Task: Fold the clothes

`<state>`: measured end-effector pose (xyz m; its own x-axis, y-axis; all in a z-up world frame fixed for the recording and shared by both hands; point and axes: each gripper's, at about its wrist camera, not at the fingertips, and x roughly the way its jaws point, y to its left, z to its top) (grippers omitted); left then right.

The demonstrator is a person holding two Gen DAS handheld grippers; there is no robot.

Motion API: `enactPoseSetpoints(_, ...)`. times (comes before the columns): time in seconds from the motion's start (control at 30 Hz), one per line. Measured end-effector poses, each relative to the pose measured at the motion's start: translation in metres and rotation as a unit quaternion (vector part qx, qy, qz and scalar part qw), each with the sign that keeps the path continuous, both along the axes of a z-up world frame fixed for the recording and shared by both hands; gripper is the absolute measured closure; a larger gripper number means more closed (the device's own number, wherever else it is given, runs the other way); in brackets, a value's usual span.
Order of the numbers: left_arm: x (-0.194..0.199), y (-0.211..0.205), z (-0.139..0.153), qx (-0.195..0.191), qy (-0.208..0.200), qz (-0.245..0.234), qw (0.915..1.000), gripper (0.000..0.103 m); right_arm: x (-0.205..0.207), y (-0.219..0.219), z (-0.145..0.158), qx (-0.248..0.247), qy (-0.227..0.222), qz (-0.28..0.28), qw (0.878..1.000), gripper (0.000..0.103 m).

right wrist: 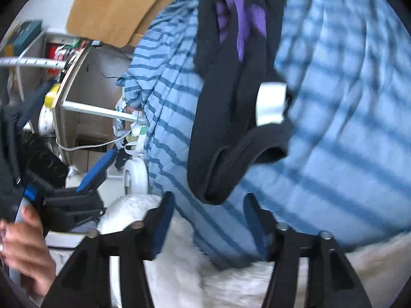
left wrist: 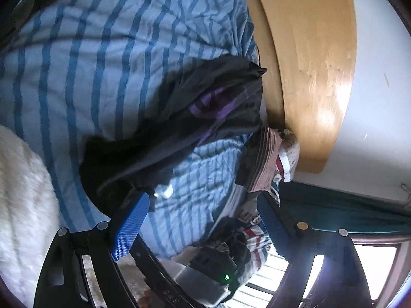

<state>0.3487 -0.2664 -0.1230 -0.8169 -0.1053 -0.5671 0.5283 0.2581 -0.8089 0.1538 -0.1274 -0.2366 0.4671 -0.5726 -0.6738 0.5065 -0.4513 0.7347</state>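
Observation:
A black garment with a purple print (left wrist: 179,118) lies crumpled on the blue striped duvet (left wrist: 90,51). My left gripper (left wrist: 203,213) is open, its blue pads (left wrist: 131,225) wide apart; the garment's near edge with a white label (left wrist: 163,191) lies right at the left fingertip. In the right wrist view the same black garment (right wrist: 226,102) shows its collar and white label (right wrist: 271,104). My right gripper (right wrist: 209,213) is open just short of the collar's lower end, with nothing between its fingers. The left gripper (right wrist: 95,174) also appears at the left there, held by a hand (right wrist: 23,246).
A wooden headboard (left wrist: 308,64) runs along the wall. A heap of other clothes (left wrist: 267,159) sits against it. A white fluffy blanket (left wrist: 23,192) covers the near bed edge (right wrist: 179,256). Shelving with clutter and cables (right wrist: 77,102) stands beside the bed.

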Motion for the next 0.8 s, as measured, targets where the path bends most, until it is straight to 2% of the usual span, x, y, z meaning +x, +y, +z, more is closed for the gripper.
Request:
enactPoseSetpoints(0.1, 0.005, -0.001, -0.003, 0.008, 0.001, 0.001, 1.0000, 0.018, 0.010, -0.016, -0.008, 0.004, -0.014, -0.001, 1.000, 0.043)
enactPoseSetpoints(0.17, 0.008, -0.002, -0.005, 0.014, 0.002, 0.001, 0.9999, 0.018, 0.013, -0.021, -0.007, 0.001, 0.008, -0.003, 1.000, 0.096)
enactPoseSetpoints(0.23, 0.012, -0.003, -0.008, 0.020, 0.003, 0.001, 0.9998, 0.018, 0.008, -0.023, 0.002, -0.009, 0.033, -0.005, 0.999, 0.098)
enactPoseSetpoints(0.3, 0.014, -0.004, -0.010, 0.027, 0.005, 0.001, 0.9996, 0.018, -0.001, -0.014, 0.023, -0.042, 0.054, -0.020, 0.997, 0.098)
enactPoseSetpoints(0.4, -0.001, 0.007, -0.030, 0.077, 0.036, -0.008, 0.9964, 0.018, -0.020, 0.004, 0.058, -0.083, 0.089, -0.064, 0.990, 0.098)
enactPoseSetpoints(0.53, -0.033, 0.028, -0.059, 0.140, 0.092, -0.023, 0.9855, 0.018, -0.041, 0.025, 0.086, -0.109, 0.106, -0.108, 0.982, 0.098)
enactPoseSetpoints(0.63, -0.056, 0.038, -0.082, 0.173, 0.123, -0.017, 0.9771, 0.024, -0.045, 0.030, 0.092, -0.115, 0.109, -0.115, 0.981, 0.098)
enactPoseSetpoints(0.7, -0.069, 0.042, -0.094, 0.184, 0.130, -0.021, 0.9739, 0.049, -0.045, 0.034, 0.092, -0.124, 0.098, -0.116, 0.981, 0.099)
enactPoseSetpoints(0.73, -0.071, 0.042, -0.095, 0.181, 0.125, -0.026, 0.9752, 0.083, -0.045, 0.036, 0.092, -0.127, 0.095, -0.115, 0.981, 0.099)
enactPoseSetpoints(0.77, -0.073, 0.041, -0.095, 0.177, 0.120, -0.032, 0.9764, 0.103, -0.044, 0.040, 0.092, -0.126, 0.102, -0.112, 0.980, 0.098)
enactPoseSetpoints(0.8, -0.075, 0.041, -0.095, 0.171, 0.116, -0.036, 0.9777, 0.103, -0.043, 0.044, 0.093, -0.117, 0.116, -0.111, 0.980, 0.096)
